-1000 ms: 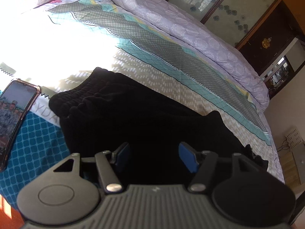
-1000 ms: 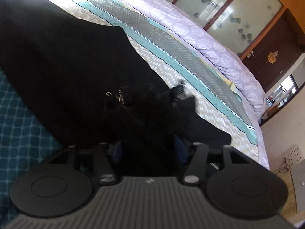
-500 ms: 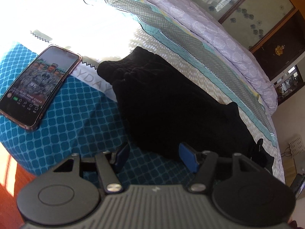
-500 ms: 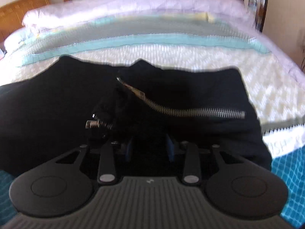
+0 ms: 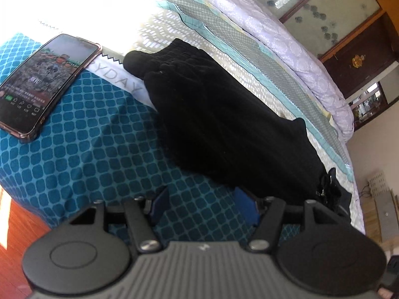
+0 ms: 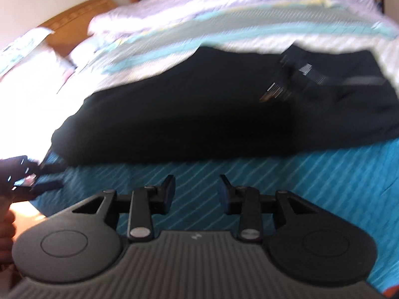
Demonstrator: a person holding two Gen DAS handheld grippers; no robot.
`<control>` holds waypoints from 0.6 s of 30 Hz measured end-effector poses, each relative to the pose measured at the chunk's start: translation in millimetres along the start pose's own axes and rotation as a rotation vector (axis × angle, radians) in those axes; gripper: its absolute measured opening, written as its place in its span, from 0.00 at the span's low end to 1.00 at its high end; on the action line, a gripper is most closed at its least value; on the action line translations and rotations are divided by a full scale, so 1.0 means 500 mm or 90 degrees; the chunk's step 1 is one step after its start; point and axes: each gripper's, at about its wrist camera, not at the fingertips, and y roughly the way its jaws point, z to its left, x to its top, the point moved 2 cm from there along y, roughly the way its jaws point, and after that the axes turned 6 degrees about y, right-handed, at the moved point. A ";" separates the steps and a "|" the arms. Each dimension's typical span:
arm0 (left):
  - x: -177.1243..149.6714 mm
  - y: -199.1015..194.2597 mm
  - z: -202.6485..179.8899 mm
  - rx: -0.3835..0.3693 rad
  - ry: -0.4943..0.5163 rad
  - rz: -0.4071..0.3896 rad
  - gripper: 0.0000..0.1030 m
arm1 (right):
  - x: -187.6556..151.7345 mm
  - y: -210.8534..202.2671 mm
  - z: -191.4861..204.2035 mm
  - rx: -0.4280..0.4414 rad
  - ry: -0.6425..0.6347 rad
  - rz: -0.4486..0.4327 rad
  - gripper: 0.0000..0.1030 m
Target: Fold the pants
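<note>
The black pants [image 5: 224, 124] lie folded in a long band on the bed, waistband toward the phone; a zipper end shows at the far right [image 5: 326, 186]. In the blurred right wrist view the pants [image 6: 199, 114] lie across the sheet beyond the fingers. My left gripper [image 5: 203, 205] is open and empty above the teal sheet, just short of the pants' near edge. My right gripper [image 6: 197, 191] is open and empty, also drawn back from the pants. The left gripper shows at the left edge of the right wrist view [image 6: 22, 177].
A phone [image 5: 42, 84] with a lit screen lies on the teal patterned sheet [image 5: 87, 149] left of the pants. A lilac quilt [image 5: 286, 42] runs along the far side. Wooden headboard [image 6: 74, 17], cabinet doors [image 5: 331, 12] and bed edge with floor [image 5: 15, 229] surround.
The right gripper let go of the pants' zipper end, opened and drew back. The left gripper pulled back off the pants toward the bed edge, staying open.
</note>
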 end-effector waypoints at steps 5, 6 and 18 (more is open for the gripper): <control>0.012 -0.002 0.034 -0.005 -0.038 -0.013 0.58 | -0.036 0.018 0.053 0.005 -0.009 0.012 0.52; 0.018 -0.002 0.039 -0.005 -0.046 -0.018 0.59 | -0.036 0.019 0.059 0.002 -0.011 0.013 0.52; 0.155 0.100 0.108 -0.051 -0.212 -0.055 0.70 | 0.010 0.023 0.108 0.045 -0.042 -0.008 0.15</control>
